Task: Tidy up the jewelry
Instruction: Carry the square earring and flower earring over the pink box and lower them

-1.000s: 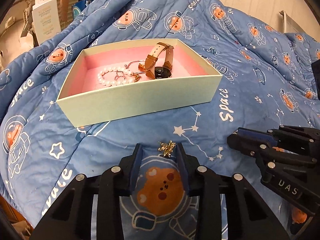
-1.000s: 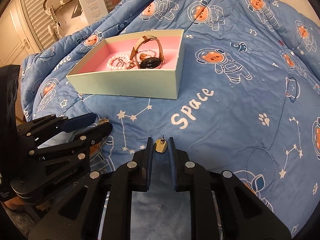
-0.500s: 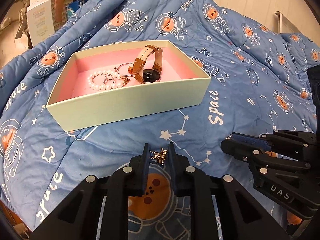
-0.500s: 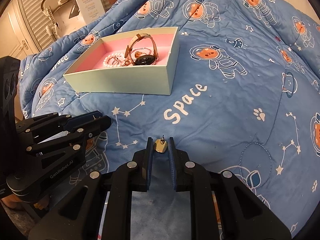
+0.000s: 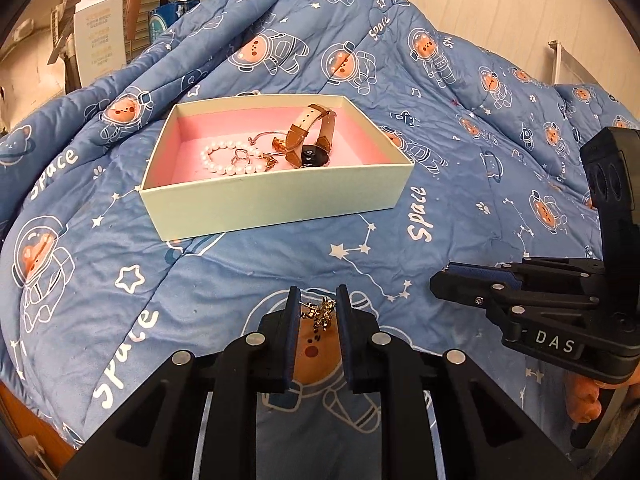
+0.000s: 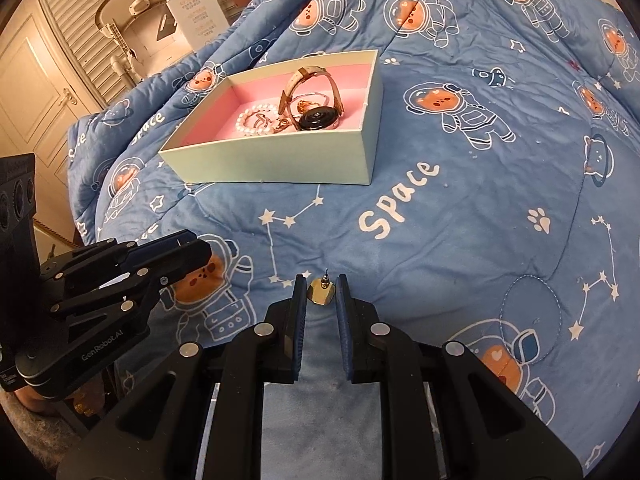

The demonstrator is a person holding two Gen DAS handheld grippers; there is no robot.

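Note:
A pale green box [image 5: 276, 200] with a pink inside sits on the blue quilt; it also shows in the right wrist view [image 6: 280, 164]. In it lie a pearl bracelet [image 5: 224, 158], a ring [image 5: 241, 155], a thin bangle and a brown-strap watch [image 5: 310, 148]. My left gripper [image 5: 319, 312] is shut on a small gold earring [image 5: 322, 314], held above the quilt in front of the box. My right gripper [image 6: 323, 290] is shut on a gold stud earring [image 6: 322, 291], lifted to the right of the left gripper.
The blue astronaut quilt [image 5: 460, 208] covers the whole bed and rises in folds behind the box. A white carton [image 5: 98, 52] and white furniture [image 6: 132, 28] stand beyond the far left edge. A wall runs behind on the right.
My left gripper has closed on the gold earring and lifted it off the quilt, so the box looks farther. My right gripper stays shut on the stud and has risen a little.

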